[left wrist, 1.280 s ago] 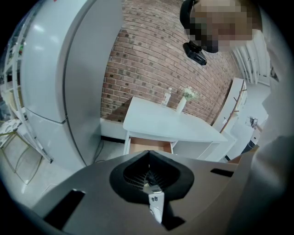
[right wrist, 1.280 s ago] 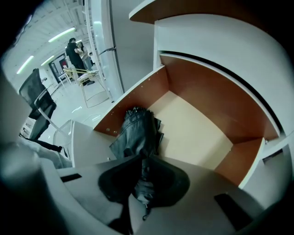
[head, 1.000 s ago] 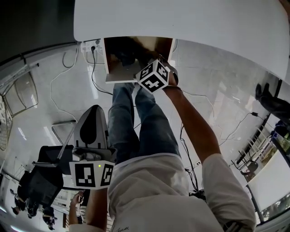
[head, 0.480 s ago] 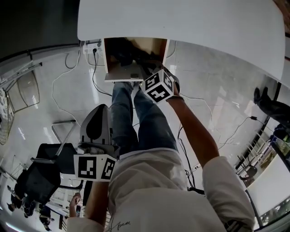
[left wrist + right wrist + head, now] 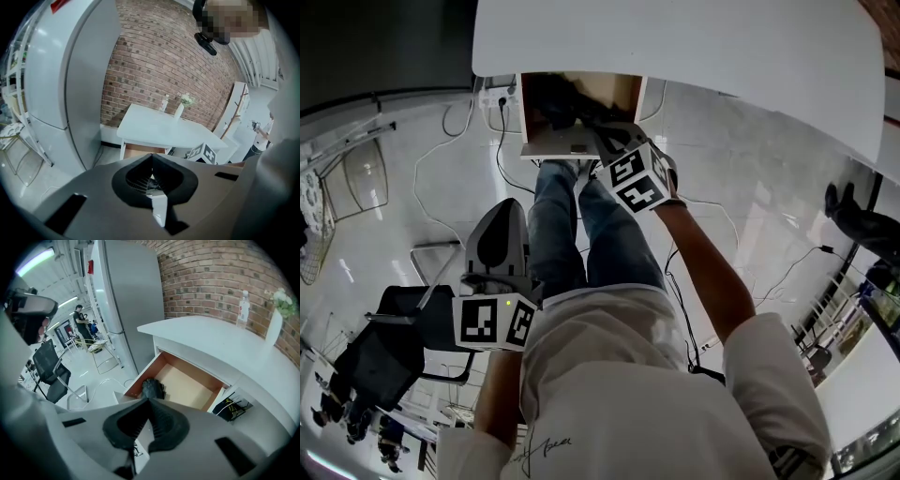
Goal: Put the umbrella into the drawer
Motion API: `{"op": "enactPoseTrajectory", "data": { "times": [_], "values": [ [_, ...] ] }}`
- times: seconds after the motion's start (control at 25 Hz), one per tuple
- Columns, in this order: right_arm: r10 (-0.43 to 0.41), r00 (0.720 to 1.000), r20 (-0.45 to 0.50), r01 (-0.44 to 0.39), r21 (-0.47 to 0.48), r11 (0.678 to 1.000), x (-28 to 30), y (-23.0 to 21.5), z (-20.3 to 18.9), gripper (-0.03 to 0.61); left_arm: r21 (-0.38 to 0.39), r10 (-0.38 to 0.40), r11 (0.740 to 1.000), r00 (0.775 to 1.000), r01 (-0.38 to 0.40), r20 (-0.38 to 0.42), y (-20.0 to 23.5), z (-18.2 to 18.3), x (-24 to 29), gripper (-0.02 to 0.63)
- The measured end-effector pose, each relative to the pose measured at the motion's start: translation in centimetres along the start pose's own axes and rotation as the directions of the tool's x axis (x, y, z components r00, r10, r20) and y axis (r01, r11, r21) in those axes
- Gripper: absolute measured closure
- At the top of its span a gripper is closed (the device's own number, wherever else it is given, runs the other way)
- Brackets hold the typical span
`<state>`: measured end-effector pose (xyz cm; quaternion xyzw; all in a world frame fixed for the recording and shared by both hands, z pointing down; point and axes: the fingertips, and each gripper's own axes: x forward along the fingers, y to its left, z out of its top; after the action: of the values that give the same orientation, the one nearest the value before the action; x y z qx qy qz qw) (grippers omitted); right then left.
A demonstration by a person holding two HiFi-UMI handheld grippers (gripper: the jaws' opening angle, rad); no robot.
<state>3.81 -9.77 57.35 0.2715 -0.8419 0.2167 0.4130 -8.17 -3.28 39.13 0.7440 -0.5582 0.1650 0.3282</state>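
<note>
The folded black umbrella (image 5: 152, 387) lies inside the open wooden drawer (image 5: 187, 385) under the white table (image 5: 225, 341), at the drawer's front left corner. In the head view the umbrella (image 5: 551, 103) shows as a dark shape in the drawer (image 5: 614, 92). My right gripper (image 5: 149, 400) is shut and empty, hanging above the drawer's front edge; its marker cube (image 5: 635, 178) sits just below the drawer in the head view. My left gripper (image 5: 151, 157) is shut with nothing in it, held low at the left (image 5: 499, 211), well away from the drawer.
A black office chair (image 5: 389, 342) stands on the glossy floor at the left, with cables (image 5: 431, 159) trailing to a socket strip. A tall grey fridge (image 5: 70, 79) stands left of the table. A bottle (image 5: 242, 309) and a vase (image 5: 274, 324) stand on the tabletop.
My right gripper has lifted back out of the drawer toward the person, leaving the umbrella inside. The left gripper has risen a little.
</note>
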Motion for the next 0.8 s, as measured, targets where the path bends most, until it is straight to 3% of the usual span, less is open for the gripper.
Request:
{"op": "enactPoseTrajectory", "data": {
  "times": [0.8],
  "values": [
    [-0.006, 0.986, 0.167, -0.004, 0.057, 0.998, -10.6, 1.5, 4.6, 0.560, 0.038, -0.015, 0.999, 0.998, 0.013, 0.066, -3.1, 2.5, -2.6, 0.595]
  ]
}}
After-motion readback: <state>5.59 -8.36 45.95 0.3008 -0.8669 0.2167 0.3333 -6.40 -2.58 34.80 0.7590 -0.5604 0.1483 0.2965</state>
